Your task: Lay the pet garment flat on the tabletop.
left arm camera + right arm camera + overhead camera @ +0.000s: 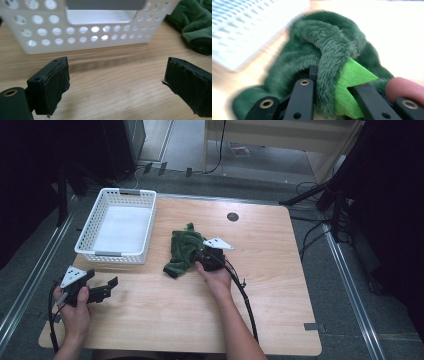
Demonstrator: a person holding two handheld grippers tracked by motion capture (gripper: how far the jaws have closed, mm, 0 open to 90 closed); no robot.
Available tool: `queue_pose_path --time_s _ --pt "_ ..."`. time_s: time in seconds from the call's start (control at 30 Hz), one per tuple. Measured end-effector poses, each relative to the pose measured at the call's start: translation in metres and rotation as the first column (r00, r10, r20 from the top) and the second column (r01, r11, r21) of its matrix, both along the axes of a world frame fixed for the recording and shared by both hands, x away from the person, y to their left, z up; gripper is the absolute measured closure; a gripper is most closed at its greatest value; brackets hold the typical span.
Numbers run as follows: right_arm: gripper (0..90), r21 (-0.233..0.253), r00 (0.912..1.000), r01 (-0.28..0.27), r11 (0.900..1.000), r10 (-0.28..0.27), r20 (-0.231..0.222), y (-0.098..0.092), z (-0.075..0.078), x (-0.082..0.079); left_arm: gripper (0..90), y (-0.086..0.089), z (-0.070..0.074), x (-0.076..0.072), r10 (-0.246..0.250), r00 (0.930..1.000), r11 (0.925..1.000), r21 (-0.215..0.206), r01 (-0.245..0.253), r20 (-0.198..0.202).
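The crumpled dark green fleece cloth [183,251] lies near the middle of the wooden table [280,310], just right of the white perforated plastic basket [118,225]. It looks soft, light and floppy, best pinched at a raised fold. The right gripper [204,256] is clamped on such a fold. The left gripper [102,289], jaws wide apart and empty, hovers near the table's front-left corner.

Left hand-held gripper [116,85] gapes; right hand-held gripper [334,92] clamped.
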State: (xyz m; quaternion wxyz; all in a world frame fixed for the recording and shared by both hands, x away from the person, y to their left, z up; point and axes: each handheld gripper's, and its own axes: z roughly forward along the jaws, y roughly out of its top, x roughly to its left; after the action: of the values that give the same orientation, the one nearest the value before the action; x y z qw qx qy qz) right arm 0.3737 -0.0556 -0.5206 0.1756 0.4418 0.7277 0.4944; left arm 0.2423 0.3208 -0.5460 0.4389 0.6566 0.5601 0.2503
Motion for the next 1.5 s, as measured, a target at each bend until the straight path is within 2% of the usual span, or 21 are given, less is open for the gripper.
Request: queue_pose_path --time_s 0.13,0.23,0.33,0.43,0.47,0.5,0.57,0.6,0.67,0.8,0.87,1.0,1.07,1.1,1.17,1.23,1.3,1.4,1.43,1.47,1.5 --pt "81.5 0.021 0.9979 -0.035 0.999 0.034 0.056 -0.006 0.02 -0.016 6.4 -0.018 0.019 -0.002 -0.062 0.9975 0.9977 -0.026 0.063 0.035" --pt "81.9 0.024 0.9927 -0.038 0.999 0.035 0.116 -0.016 0.048 -0.044 6.4 -0.043 0.039 -0.004 -0.142 0.9867 0.9892 -0.025 0.145 0.079" --pt "81.8 0.034 0.9901 -0.04 0.999 0.035 0.136 -0.021 0.059 -0.059 6.4 -0.071 0.061 -0.004 -0.255 0.9598 0.9638 -0.05 0.262 0.118" --pt "81.7 0.02 0.9857 -0.022 1.0 0.019 0.168 -0.029 0.075 -0.088 6.4 -0.1 0.075 -0.001 -0.353 0.924 0.9292 -0.06 0.365 0.146" --pt "81.6 0.07 0.9847 -0.061 0.996 0.048 0.168 -0.037 0.084 -0.106 6.4 -0.115 0.078 -0.001 -0.394 0.9056 0.9107 -0.065 0.408 0.157" --pt "81.5 0.087 0.9846 -0.076 0.993 0.061 0.164 -0.04 0.087 -0.115 6.4 -0.115 0.078 -0.001 -0.394 0.9056 0.9107 -0.065 0.408 0.157" --pt "77.2 0.104 0.9856 -0.129 0.986 0.116 0.123 -0.043 0.09 -0.122 6.4 -0.132 0.073 -0.002 -0.44 0.8843 0.887 -0.078 0.455 0.155" --pt "77.2 0.104 0.9856 -0.129 0.986 0.116 0.123 -0.043 0.09 -0.122 6.4 -0.132 0.073 -0.002 -0.44 0.8843 0.887 -0.078 0.455 0.155" --pt "56.5 0.031 0.9787 -0.199 0.98 0.197 0.058 -0.041 0.08 -0.125 6.4 -0.144 0.061 -0.005 -0.494 0.8606 0.8618 -0.062 0.503 0.124" --pt "41.1 0.003 0.9694 -0.242 0.97 0.242 0.043 -0.039 0.064 -0.122 6.4 -0.15 0.044 -0.007 -0.519 0.8513 0.8499 -0.059 0.524 0.077" --pt "41.3 0.003 0.9727 -0.228 0.974 0.227 0.047 -0.039 0.063 -0.121 6.5 -0.151 0.041 -0.008 -0.517 0.8528 0.8507 -0.066 0.522 0.071" --pt "44.2 0.05 0.9816 -0.189 0.981 0.188 0.037 -0.042 0.059 -0.118 7.2 -0.158 0.035 -0.012 -0.539 0.8396 0.8382 -0.057 0.542 0.069" --pt "48.3 0.062 0.983 -0.182 0.981 0.179 0.04 -0.038 0.056 -0.119 7.7 -0.173 0.033 -0.017 -0.568 0.8192 0.8193 -0.038 0.572 0.076" --pt "48.3 0.062 0.983 -0.182 0.981 0.179 0.04 -0.038 0.056 -0.119 7.7 -0.173 0.033 -0.017 -0.568 0.8192 0.8193 -0.038 0.572 0.076" --pt "49.7 0.084 0.9838 -0.177 0.981 0.174 0.044 -0.035 0.055 -0.121 7.6 -0.187 0.029 -0.022 -0.594 0.8016 0.8026 -0.018 0.596 0.069" --pt "49.7 0.077 0.9849 -0.169 0.983 0.165 0.052 -0.03 0.054 -0.123 1.4 -0.208 0.024 -0.03 -0.576 0.8163 0.8174 0.044 0.574 0.043" --pt "49.7 0.06 0.9862 -0.159 0.985 0.156 0.056 -0.028 0.054 -0.124 0.0 -0.214 0.022 -0.032 -0.58 0.8135 0.8142 0.051 0.578 0.038" --pt "49.7 0.074 0.9878 -0.151 0.986 0.147 0.051 -0.028 0.053 -0.124 2.6 -0.224 0.013 -0.033 -0.563 0.8262 0.8228 0.084 0.562 -0.01" --pt "50.8 0.077 0.9896 -0.137 0.988 0.133 0.055 -0.029 0.054 -0.123 23.2 -0.224 0.01 -0.034 -0.558 0.83 0.8272 0.08 0.556 -0.004" --pt "50.8 0.077 0.9896 -0.137 0.988 0.133 0.055 -0.029 0.054 -0.123 23.2 -0.222 0.009 -0.033 -0.559 0.8291 0.8269 0.067 0.558 -0.01" --pt "51.4 0.083 0.9903 -0.129 0.988 0.124 0.061 -0.031 0.055 -0.123 44.8 -0.219 0.008 -0.031 -0.555 0.8316 0.8296 0.058 0.555 -0.023"
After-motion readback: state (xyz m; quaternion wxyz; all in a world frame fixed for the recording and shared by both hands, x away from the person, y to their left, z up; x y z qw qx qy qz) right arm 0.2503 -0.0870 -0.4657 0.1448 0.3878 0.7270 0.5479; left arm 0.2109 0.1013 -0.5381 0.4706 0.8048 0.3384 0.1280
